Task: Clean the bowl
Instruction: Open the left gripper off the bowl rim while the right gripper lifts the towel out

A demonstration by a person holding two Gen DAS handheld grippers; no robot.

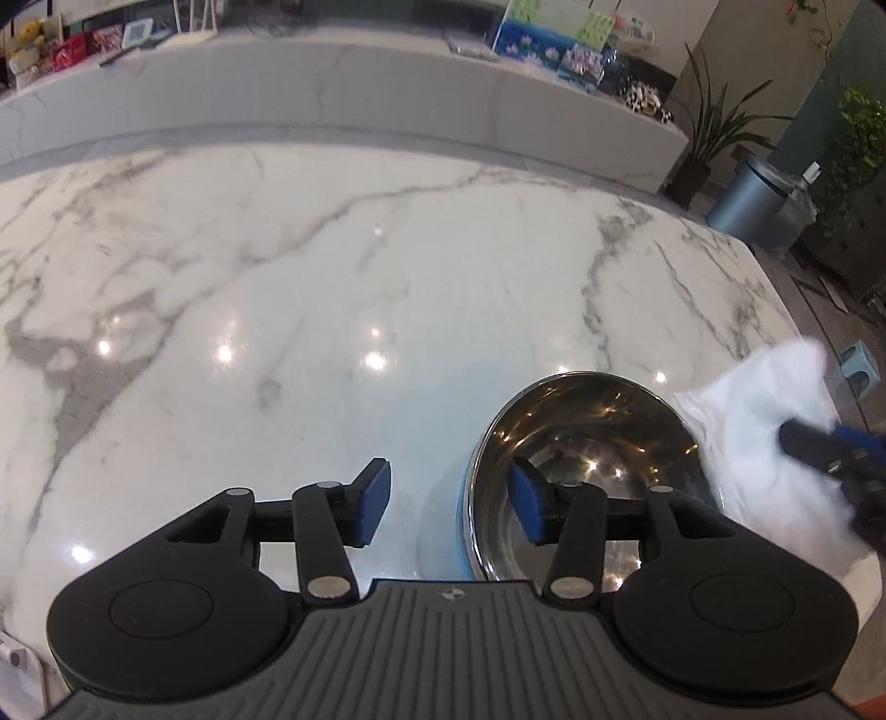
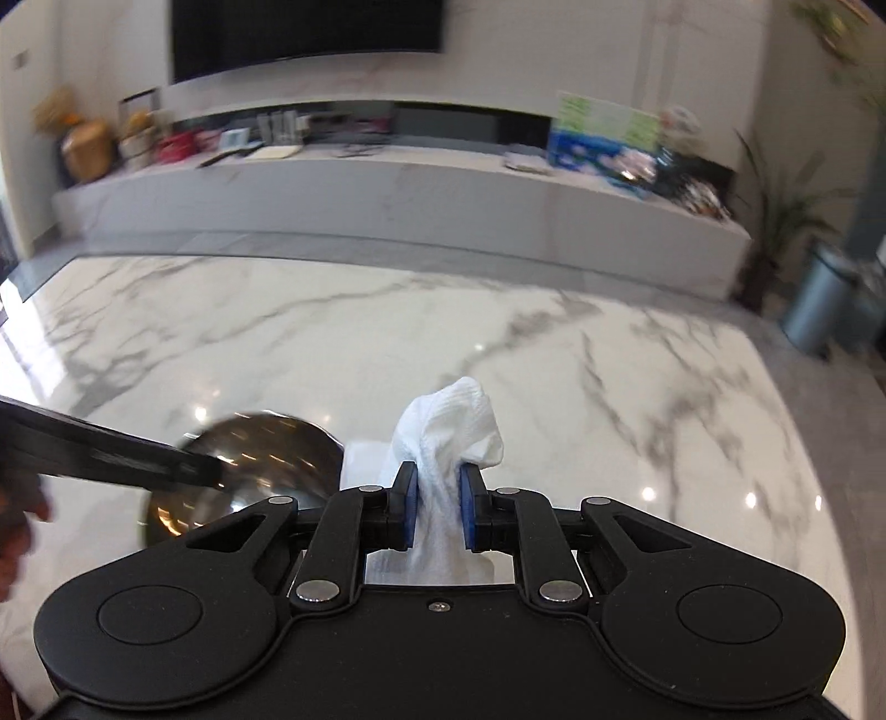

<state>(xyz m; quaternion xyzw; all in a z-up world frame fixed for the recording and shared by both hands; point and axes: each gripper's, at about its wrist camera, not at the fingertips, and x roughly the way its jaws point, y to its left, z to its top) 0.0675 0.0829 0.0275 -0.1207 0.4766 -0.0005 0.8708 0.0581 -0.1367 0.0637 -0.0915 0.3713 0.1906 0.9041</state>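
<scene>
While the right gripper (image 2: 433,507) pinches a bunched white cloth (image 2: 454,426) between its blue-padded fingers (image 2: 407,507), the fabric rises in a crumpled peak above the pads and trails down below them toward the gripper body. In the left wrist view the left gripper (image 1: 449,507) stands with its fingers spread and nothing pressed between them: the left pad (image 1: 372,507) hangs over bare marble, the right pad (image 1: 526,507) sits over the inside of the steel bowl (image 1: 587,443), and the bowl's near-left rim falls in the gap between the two. The bowl, shiny inside with a pale blue outer wall, rests upright on the white, grey-veined marble surface (image 1: 277,288), near its front edge and toward its right side in that view. Just right of the bowl, the same cloth hangs over the rim area, blurred, with the dark right gripper behind it. From the right wrist view the bowl lies low and to the left of the cloth, partly crossed by the blurred black arm of the left gripper, with part of a hand (image 2: 19,526) at the frame's left edge. Beyond the surface runs a long marble ledge (image 2: 387,194) carrying boxes and small ornaments, with a dark screen (image 2: 307,33) on the wall above and potted plants (image 2: 775,221) and a grey bin (image 2: 814,304) to the right.
</scene>
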